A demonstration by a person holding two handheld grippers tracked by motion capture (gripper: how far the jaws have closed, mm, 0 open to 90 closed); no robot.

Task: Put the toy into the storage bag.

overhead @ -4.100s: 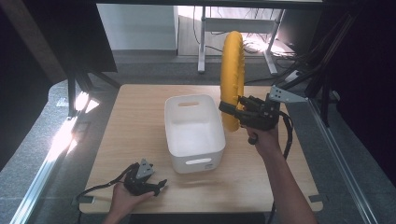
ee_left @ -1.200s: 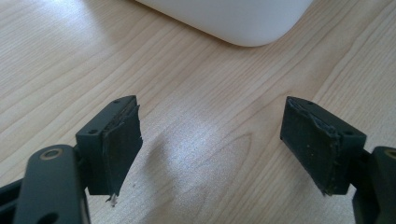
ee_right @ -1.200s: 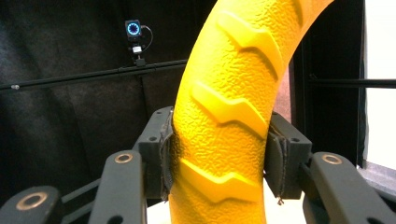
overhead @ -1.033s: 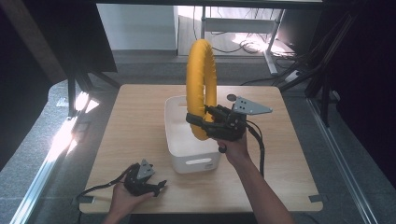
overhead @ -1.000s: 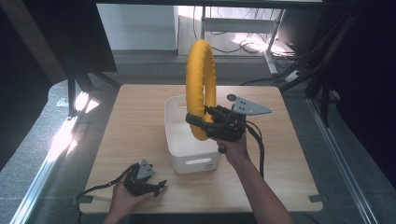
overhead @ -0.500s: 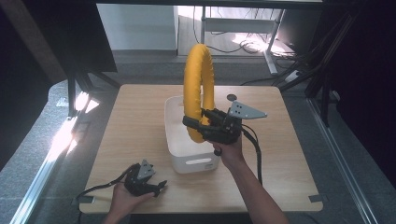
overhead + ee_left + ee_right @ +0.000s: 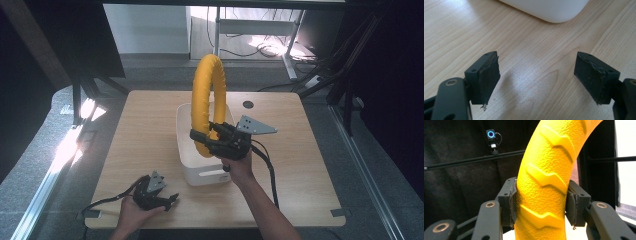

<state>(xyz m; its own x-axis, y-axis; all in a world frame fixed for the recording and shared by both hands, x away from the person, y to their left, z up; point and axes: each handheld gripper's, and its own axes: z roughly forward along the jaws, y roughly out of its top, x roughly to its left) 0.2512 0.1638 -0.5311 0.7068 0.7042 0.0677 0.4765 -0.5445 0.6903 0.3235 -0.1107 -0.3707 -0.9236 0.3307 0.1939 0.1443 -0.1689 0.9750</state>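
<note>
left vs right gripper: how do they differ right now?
The left gripper has open jaws with nothing between them; the right gripper is shut on the yellow ring. The left sits low over the table; the right is raised above the white bin. Both have black padded jaws.

Both black claws, left claw point(image 7: 172, 199) and right claw point(image 7: 199, 136), are trailing black cables and wearing grey triangular plates; forearms are showing bare.
</note>
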